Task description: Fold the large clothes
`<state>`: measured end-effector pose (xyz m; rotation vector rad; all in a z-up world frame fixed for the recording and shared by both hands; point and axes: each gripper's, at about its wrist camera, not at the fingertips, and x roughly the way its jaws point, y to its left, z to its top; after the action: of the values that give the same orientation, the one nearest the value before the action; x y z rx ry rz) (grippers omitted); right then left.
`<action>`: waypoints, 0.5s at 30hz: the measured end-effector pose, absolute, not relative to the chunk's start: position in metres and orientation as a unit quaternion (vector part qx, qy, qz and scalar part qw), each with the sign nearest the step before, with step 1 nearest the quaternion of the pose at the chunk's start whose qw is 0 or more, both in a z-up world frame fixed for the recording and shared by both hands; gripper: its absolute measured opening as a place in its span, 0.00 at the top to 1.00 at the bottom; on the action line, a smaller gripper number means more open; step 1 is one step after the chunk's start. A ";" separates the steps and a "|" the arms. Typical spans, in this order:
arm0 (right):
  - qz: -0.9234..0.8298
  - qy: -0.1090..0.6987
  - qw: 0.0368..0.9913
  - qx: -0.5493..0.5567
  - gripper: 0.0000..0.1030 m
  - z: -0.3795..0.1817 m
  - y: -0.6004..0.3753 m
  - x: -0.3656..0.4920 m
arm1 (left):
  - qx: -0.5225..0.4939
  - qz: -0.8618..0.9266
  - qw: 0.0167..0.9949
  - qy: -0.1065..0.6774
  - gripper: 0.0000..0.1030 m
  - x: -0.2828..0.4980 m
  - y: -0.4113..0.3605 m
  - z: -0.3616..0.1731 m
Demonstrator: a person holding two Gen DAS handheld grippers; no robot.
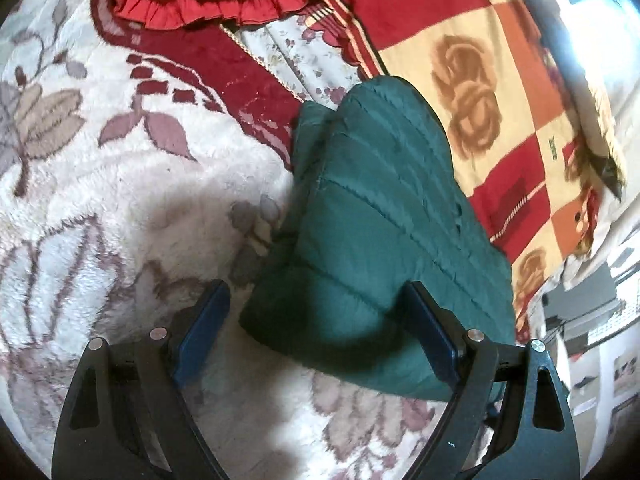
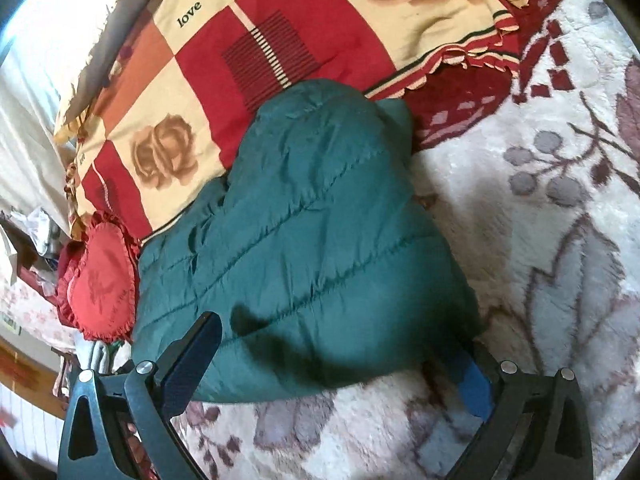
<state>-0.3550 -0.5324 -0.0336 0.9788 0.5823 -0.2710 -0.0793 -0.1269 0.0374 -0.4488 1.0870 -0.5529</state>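
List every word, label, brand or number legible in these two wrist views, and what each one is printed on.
"love": dark lettering on a cream square of the red-and-cream rose blanket, right wrist view.
Small green lettering on a cream square of the same blanket, left wrist view: too blurred to read.
Small dark mark beside a rose near the blanket's edge: too small to read.
Green quilted jacket: no label or brand visible.

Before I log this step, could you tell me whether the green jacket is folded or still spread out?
Folded: the green jacket lies as a compact quilted bundle on the fleece blanket, with no sleeves spread.
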 end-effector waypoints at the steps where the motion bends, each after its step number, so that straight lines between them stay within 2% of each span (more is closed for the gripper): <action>1: -0.126 0.273 0.834 0.462 0.00 -0.033 -0.533 -0.354 | -0.212 -0.256 0.796 0.505 0.13 -0.078 -0.128 0.037; 3: -0.124 0.273 0.837 0.458 0.00 -0.033 -0.532 -0.350 | -0.213 -0.255 0.798 0.503 0.12 -0.077 -0.129 0.036; 8: -0.126 0.269 0.846 0.444 0.00 -0.034 -0.530 -0.340 | -0.201 -0.249 0.811 0.490 0.02 -0.077 -0.141 0.034; 15: -0.108 0.277 0.847 0.441 0.00 -0.037 -0.524 -0.318 | -0.171 -0.249 0.824 0.479 0.01 -0.077 -0.157 0.031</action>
<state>-0.3183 -0.5244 -0.0373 0.9310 0.5832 -0.2287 -0.0774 -0.1566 0.0307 -0.3625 1.0173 -0.5303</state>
